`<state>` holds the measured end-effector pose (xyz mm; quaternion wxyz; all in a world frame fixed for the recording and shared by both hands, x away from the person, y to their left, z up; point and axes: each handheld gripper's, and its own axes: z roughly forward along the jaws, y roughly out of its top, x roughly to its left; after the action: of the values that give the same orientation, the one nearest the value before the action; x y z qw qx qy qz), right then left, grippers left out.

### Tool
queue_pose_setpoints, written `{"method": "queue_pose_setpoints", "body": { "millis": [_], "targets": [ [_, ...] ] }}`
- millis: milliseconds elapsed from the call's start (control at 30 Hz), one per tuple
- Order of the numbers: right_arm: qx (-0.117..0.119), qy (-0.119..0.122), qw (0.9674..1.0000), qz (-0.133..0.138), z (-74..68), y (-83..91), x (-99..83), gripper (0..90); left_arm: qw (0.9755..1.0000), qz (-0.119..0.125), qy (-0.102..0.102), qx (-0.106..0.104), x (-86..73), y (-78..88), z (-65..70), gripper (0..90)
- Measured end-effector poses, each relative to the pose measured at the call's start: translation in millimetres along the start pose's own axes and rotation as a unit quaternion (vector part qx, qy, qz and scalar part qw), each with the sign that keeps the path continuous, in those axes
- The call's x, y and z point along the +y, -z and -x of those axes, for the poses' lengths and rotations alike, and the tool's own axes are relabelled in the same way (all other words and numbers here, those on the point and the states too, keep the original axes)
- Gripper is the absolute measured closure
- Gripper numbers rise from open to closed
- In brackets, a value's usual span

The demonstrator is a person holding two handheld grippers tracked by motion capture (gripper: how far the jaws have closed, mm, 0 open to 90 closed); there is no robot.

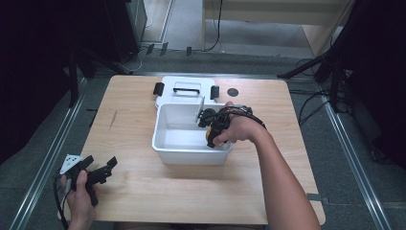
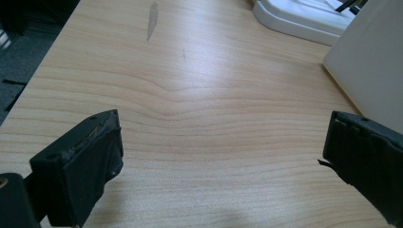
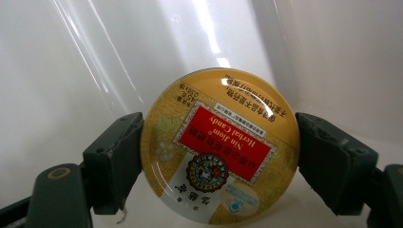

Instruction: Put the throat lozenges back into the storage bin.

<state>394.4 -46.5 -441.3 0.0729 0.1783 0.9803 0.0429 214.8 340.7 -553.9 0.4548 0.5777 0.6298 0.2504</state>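
A round yellow candy tin with a red label sits clamped between the two jaws of my right gripper, against the white inner wall of the box. From above, my right gripper reaches down into the right end of the white plastic box and a sliver of the orange tin shows by the fingers. My left gripper hovers over the table's front left corner, open and holding nothing; its jaws stand wide apart above bare wood.
The box's white lid, with a black handle and black clips, lies flat just behind the box. A small black disc rests on the table to the right of the lid. The wooden table has dark floor and rails around it.
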Motion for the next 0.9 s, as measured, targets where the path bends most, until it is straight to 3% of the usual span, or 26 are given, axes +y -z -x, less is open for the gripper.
{"method": "queue_pose_setpoints", "body": {
  "millis": [433,900],
  "targets": [
    [-0.007,-0.006,0.9999,0.006,-0.4,1.7,-1.5,21.5,1.0,-0.001,0.0,0.0,0.1,-0.1,0.1,0.0],
    [-0.006,-0.026,0.9982,0.054,2.4,27.1,-10.3,19.4,1.0,-0.001,0.001,-0.001,0.1,-0.1,-0.1,0.0]
  ]
}}
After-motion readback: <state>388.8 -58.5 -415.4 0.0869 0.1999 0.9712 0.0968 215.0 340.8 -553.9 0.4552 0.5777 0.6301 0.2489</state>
